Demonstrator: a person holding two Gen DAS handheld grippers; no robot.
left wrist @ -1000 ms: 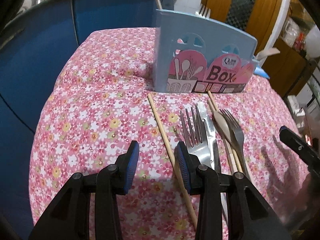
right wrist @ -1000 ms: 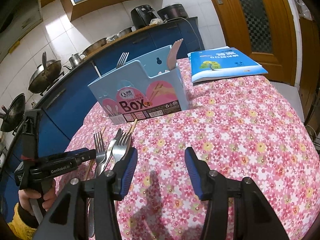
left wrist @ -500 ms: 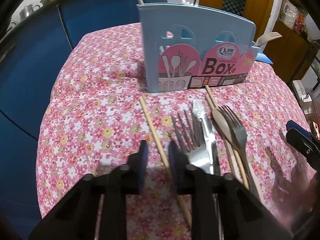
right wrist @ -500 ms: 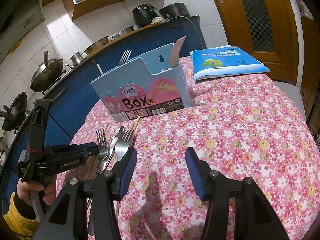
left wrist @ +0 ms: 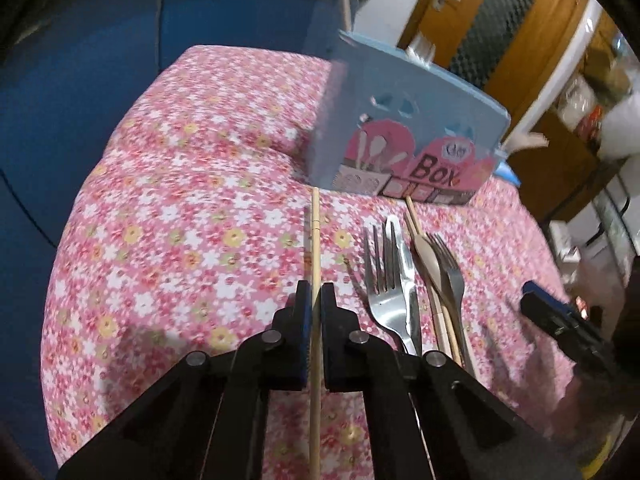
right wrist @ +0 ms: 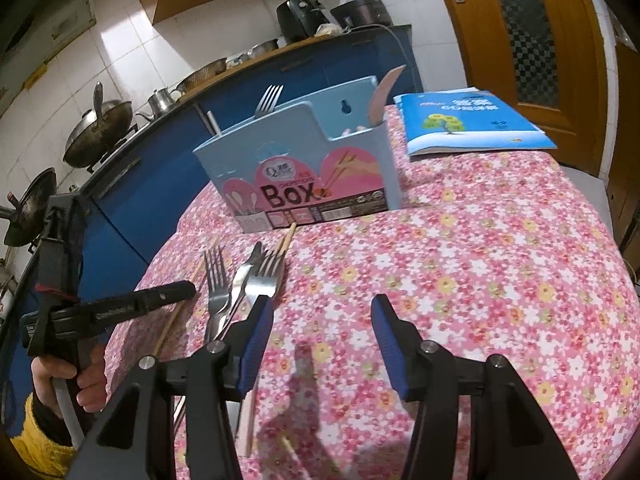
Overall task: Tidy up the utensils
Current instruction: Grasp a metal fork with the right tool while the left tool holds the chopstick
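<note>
My left gripper [left wrist: 315, 300] is shut on a long wooden chopstick [left wrist: 315, 236] that runs straight out between its pads toward the blue utensil box [left wrist: 400, 132]. The right wrist view shows the same left gripper [right wrist: 176, 292] at the left with the chopstick [right wrist: 170, 326] under its tip. To the right of the held chopstick lie a steel fork [left wrist: 382, 280], a knife [left wrist: 404, 264], a beige spoon [left wrist: 425, 258], a grey fork [left wrist: 450, 276] and more chopsticks [left wrist: 413, 214]. My right gripper [right wrist: 322, 320] hangs open over bare cloth, right of the utensil pile [right wrist: 240, 280].
The box [right wrist: 300, 176] holds a fork [right wrist: 269, 98] and a pink spoon [right wrist: 383, 94]. A blue book [right wrist: 468, 120] lies at the back right of the flowered tablecloth [right wrist: 480, 264]. Blue cabinets with pots [right wrist: 96, 128] stand behind and left. A hand [right wrist: 60, 380] grips the left tool.
The left jaws have closed onto the chopstick, which earlier lay slanted by the right finger and now runs straight between the pads. The right gripper has stayed put, still open.
</note>
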